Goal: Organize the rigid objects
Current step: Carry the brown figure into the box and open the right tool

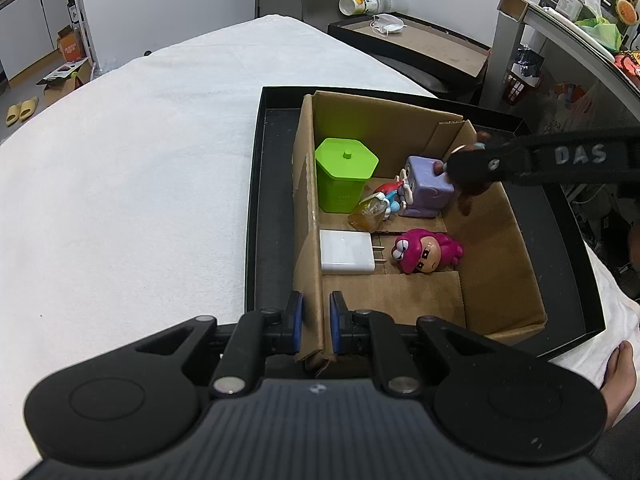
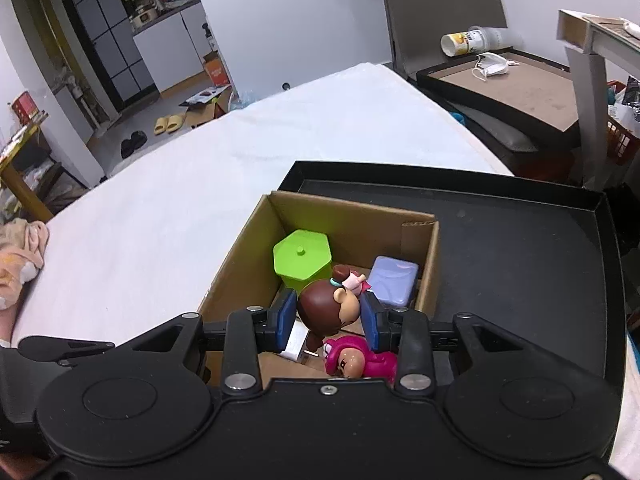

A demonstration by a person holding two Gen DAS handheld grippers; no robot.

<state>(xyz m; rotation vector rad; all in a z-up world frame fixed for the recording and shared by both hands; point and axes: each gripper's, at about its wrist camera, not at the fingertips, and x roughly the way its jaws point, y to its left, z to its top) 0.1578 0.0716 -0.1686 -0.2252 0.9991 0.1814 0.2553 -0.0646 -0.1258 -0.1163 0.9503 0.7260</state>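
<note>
A cardboard box [image 1: 496, 248] sits inside a shallow black tray [image 1: 256, 216] on a table covered with a white cloth [image 1: 132, 184]; the left gripper [image 1: 316, 326] is clamped on the near end of the box's left wall, its blue pads [image 1: 297, 320] pressed against either face of the cardboard; the right gripper [image 2: 330, 318] is closed on a brown-haired doll [image 2: 326, 310], the blue pads squeezing the doll's round head from both sides, and it holds the doll above the inside of the box; in the left wrist view the same gripper reaches in from the right over the far part of the box, just beside a purple cube toy [image 1: 426, 190], and whether it touches the cube cannot be told; a green hexagonal container [image 1: 344, 174] with a knobbed lid stands upright in the far left corner of the box; a small red, white and blue figure [image 1: 390, 196] lies between the container and the cube, with a small amber piece [image 1: 368, 212] in front of it; a white charger [image 1: 347, 252] lies flat against the left wall, its prongs pointing toward a pink toy figure [image 1: 426, 250] lying on its side near the middle of the box floor; a person's bare foot [image 1: 620, 380] shows at the right edge beyond the tray.
</note>
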